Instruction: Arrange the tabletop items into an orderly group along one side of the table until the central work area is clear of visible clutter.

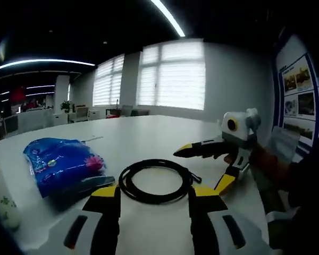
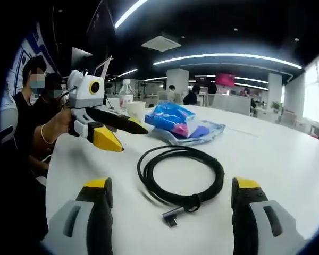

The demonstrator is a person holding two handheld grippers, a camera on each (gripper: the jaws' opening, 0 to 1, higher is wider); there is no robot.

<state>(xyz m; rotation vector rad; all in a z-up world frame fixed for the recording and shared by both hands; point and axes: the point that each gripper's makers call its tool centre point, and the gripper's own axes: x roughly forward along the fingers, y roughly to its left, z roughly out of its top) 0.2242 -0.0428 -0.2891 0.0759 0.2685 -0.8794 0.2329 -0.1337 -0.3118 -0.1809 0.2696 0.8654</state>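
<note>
While both tongs gape, cable (image 2: 181,178) lies between.

A large white table (image 1: 149,133) stretches ahead of the fingers toward tall windows with closed white blinds (image 1: 173,74). Long ceiling light strips (image 2: 228,57) glow overhead in a dim open office, with posters (image 1: 300,90) on the wall beside.

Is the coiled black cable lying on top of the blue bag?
No, the coiled black cable lies flat on the white table, apart from the blue bag.

The paper cup (image 1: 1,196) is cut off at the left gripper view's edge.
</note>
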